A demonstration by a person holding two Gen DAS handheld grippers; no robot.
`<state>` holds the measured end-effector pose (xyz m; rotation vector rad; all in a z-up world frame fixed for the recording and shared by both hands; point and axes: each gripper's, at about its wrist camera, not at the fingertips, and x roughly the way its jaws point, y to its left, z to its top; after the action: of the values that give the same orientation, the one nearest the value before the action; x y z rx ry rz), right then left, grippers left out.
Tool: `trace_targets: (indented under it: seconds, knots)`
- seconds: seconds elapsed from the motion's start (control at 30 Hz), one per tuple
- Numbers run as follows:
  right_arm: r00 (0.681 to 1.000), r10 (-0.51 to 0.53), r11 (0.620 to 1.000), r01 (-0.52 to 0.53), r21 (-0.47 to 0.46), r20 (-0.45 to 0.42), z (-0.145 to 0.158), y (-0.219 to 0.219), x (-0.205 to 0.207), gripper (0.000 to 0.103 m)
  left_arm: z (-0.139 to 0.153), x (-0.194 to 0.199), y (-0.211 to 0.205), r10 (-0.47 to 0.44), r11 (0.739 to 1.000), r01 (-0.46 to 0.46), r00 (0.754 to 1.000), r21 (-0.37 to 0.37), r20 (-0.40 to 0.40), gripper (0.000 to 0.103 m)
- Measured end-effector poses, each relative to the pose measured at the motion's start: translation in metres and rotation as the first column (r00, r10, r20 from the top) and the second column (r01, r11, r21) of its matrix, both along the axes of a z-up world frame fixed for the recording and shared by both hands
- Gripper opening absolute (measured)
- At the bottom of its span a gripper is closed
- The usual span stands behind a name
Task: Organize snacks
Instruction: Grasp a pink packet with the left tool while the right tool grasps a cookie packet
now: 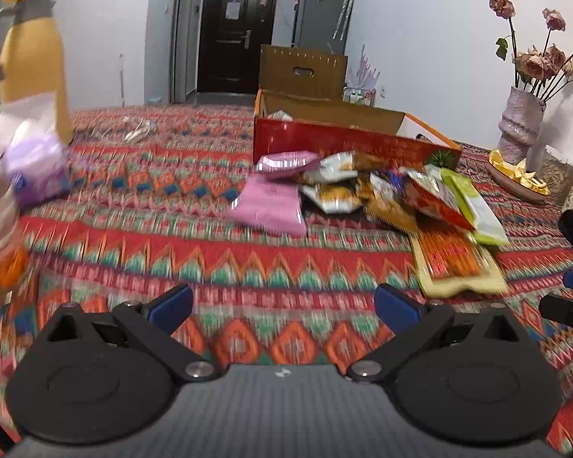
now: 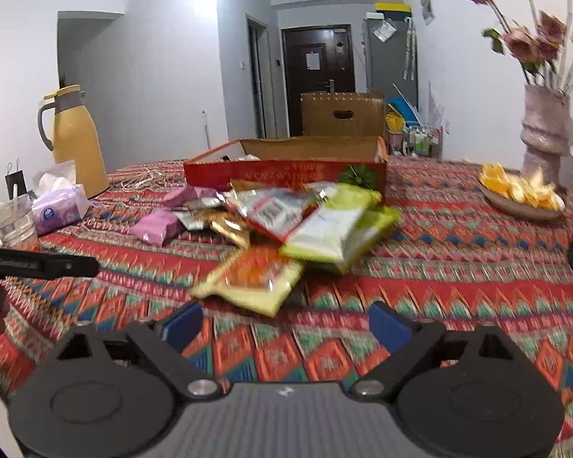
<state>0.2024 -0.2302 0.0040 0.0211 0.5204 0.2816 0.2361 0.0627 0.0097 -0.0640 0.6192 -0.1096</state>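
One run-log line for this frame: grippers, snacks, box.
left gripper: open, empty | right gripper: open, empty | snack packets: piled on tablecloth, before box | red box: open | stage: no packet grasped

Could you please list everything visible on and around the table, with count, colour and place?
snack packets: a heap, pink, silver, red, green, orange; table middle, before the box
box: one, red, open; behind the heap
thermos jug: one, yellow; far left
tissue pack: one, purple; beside the jug
vase: one, pinkish, with flowers; far right
dish: one, holding orange peel; by the vase
left hand-held gripper: open, empty
right hand-held gripper: open, empty
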Motion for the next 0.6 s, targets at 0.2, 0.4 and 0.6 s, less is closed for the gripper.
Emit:
trace_targets:
  seconds: [0.2, 0.4, 0.6]
  knots:
    - [0.997, 0.063, 0.998, -0.062, -0.029, 0.043, 0.019, 0.025, 0.040, 0.090, 0.004, 0.055, 0.002, -0.032, 0.999, 0.030, 0.999, 0.033, 0.044, 0.101]
    - [0.988, 0.136, 0.988, -0.130, -0.078, 0.071, 0.036, 0.055, 0.083, 0.080, -0.012, 0.113, 0.000, -0.065, 0.998, 0.065, 0.998, 0.021, -0.020, 0.083]
    - [0.971, 0.238, 0.962, -0.235, -0.141, 0.001, 0.041, 0.095, 0.144, 0.074, -0.032, 0.147, 0.011, -0.056, 0.998, 0.056, 0.998, -0.007, -0.032, 0.075]
